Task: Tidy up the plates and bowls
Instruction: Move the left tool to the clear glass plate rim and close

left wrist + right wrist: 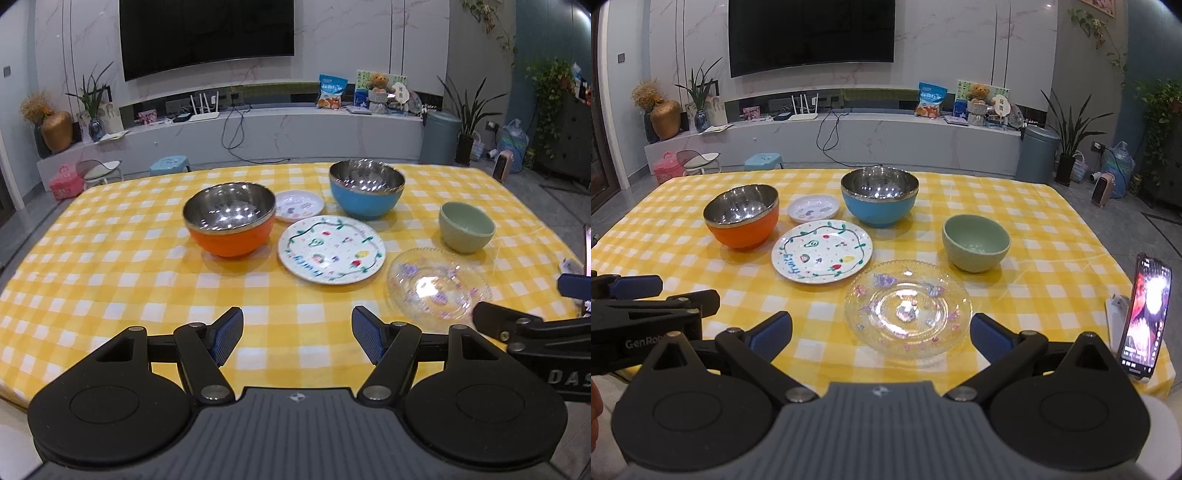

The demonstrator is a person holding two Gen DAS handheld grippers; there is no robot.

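Left gripper (pixel 297 336): jaws spread, bare checked tablecloth (pixel 110 288) from 9 to 12 o'clock, free passage. Orange bowl (pixel 229 225) blocks at 11, fruit plate (pixel 331 249) at 12, both well apart from the pads. Glass plate (pixel 437 286) near at 2, right gripper (pixel 881 334) just beside it. Narrow lane between orange bowl and fruit plate leads to small plate (pixel 300 205). Phone (pixel 1145 317) stands at 3 of the right gripper.

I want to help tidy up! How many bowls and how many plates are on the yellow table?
Bowls: 3 (orange bowl, blue bowl, green bowl)
Plates: 3 (small white dish, fruit-pattern plate, clear glass plate)
Total: 6
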